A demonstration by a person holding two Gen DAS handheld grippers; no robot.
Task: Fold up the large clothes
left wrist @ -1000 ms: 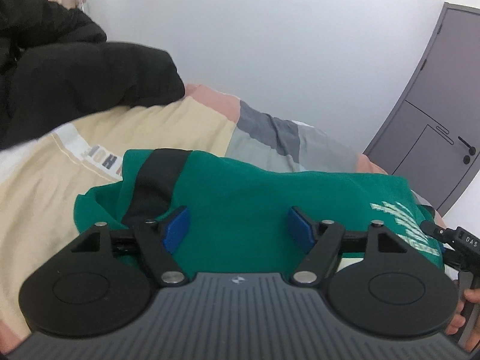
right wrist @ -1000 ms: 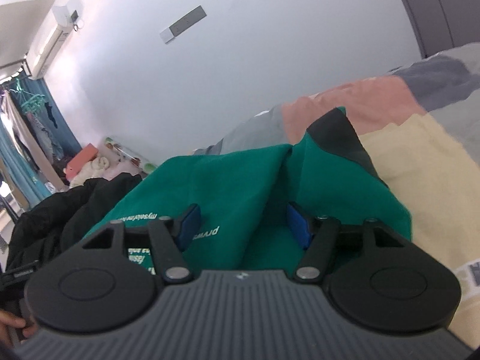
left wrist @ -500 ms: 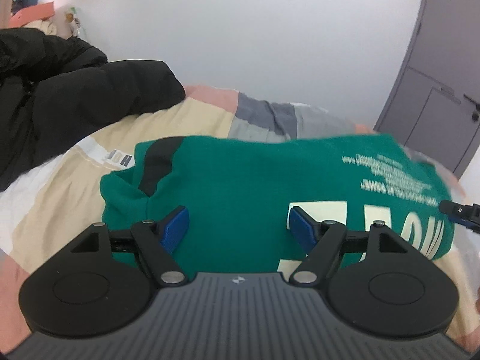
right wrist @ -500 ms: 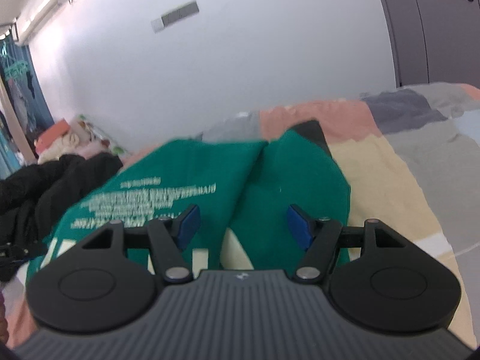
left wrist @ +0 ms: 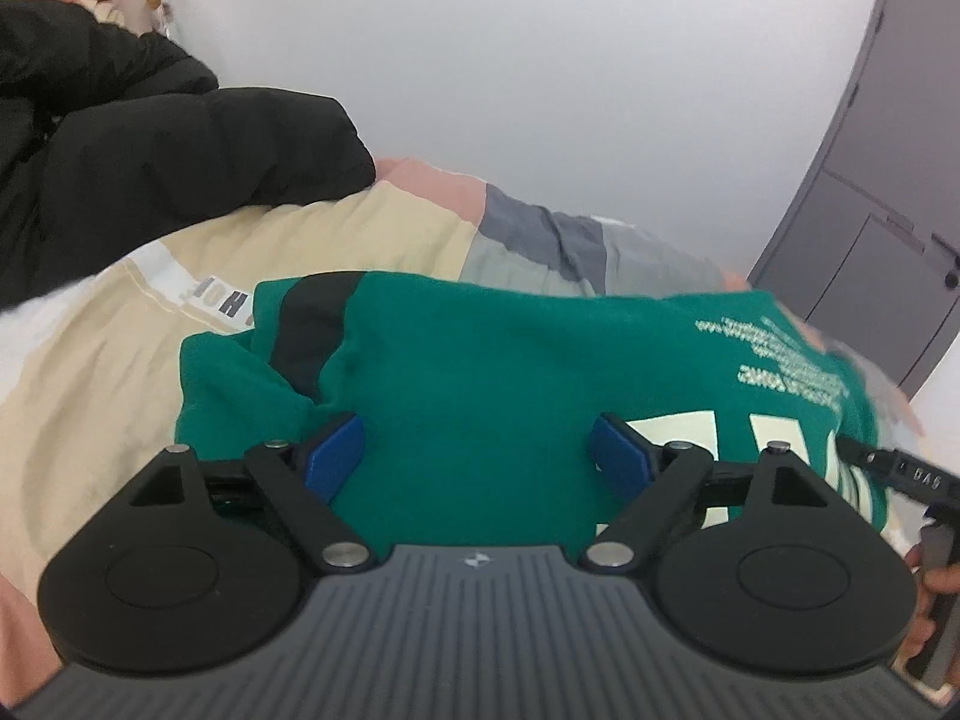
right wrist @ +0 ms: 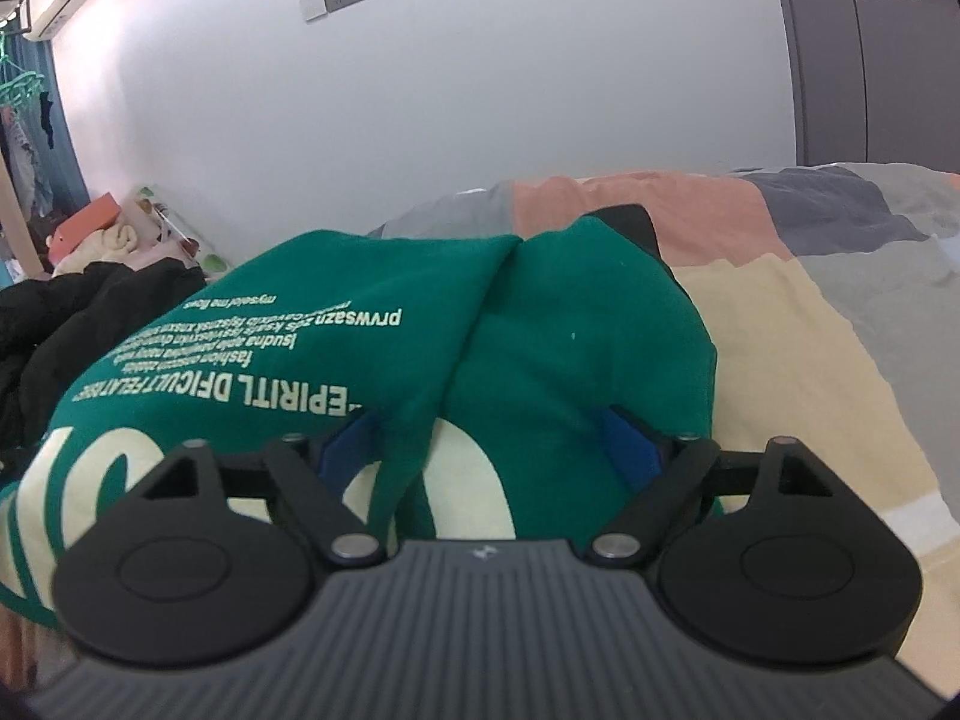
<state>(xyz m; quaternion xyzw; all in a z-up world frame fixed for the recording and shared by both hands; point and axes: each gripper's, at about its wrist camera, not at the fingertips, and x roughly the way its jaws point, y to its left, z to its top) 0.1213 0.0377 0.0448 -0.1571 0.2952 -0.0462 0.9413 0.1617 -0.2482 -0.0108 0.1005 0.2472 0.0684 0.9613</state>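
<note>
Green sweatshirt (left wrist: 480,384) lies on the bed (left wrist: 108,360), partly folded, printed back up, black-trimmed cuff toward 11 o'clock in the left wrist view. In the right wrist view a fold ridge runs from 12 toward 7 o'clock.

Left gripper (left wrist: 478,450): fingers have just been spreading and stand released, cloth below them, pads not pressing on it. Right gripper (right wrist: 489,441): the same, just opened wide, the ridge rising between the fingers but not pinched.

My reading: one fold just laid, re-grip comes next. To do it well I would pick up both near corners evenly, pinch every layer at the ridge, then carry the hem toward 12 o'clock. Black jacket (left wrist: 150,162) at 10 o'clock stays clear.
</note>
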